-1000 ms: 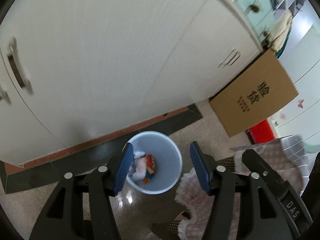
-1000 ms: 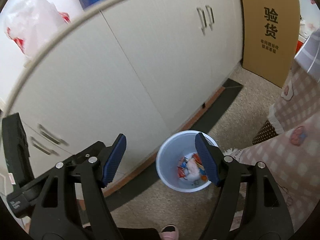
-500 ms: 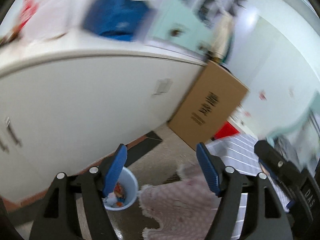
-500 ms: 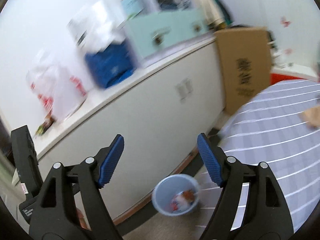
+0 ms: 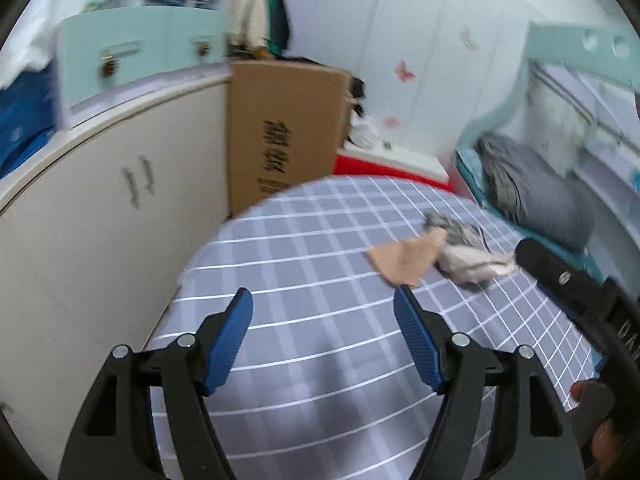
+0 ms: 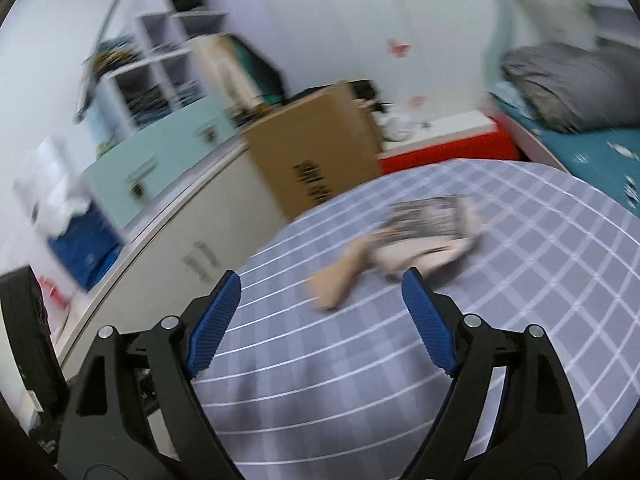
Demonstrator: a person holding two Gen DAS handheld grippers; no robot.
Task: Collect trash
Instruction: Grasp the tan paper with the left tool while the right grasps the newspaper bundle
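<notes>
A tan paper scrap (image 5: 404, 258) and a crumpled grey-and-white wrapper (image 5: 464, 248) lie on the grey checked tablecloth (image 5: 304, 264). They also show in the right wrist view, paper (image 6: 340, 276) and wrapper (image 6: 432, 228). My left gripper (image 5: 323, 316) is open and empty above the cloth, short of the paper. My right gripper (image 6: 320, 296) is open and empty, just in front of the paper. The trash bin is out of view.
A white cabinet (image 5: 100, 208) runs along the left. A brown cardboard box (image 5: 280, 128) leans against it, with a red box (image 5: 384, 164) behind. A bed with a grey bundle (image 5: 532, 192) lies at the right. The right gripper's body (image 5: 580, 292) shows at the right edge.
Both grippers have swung up from the blue trash bin on the floor to the checked table. The bin has left view and the paper and wrapper have come in. Both stay open.
</notes>
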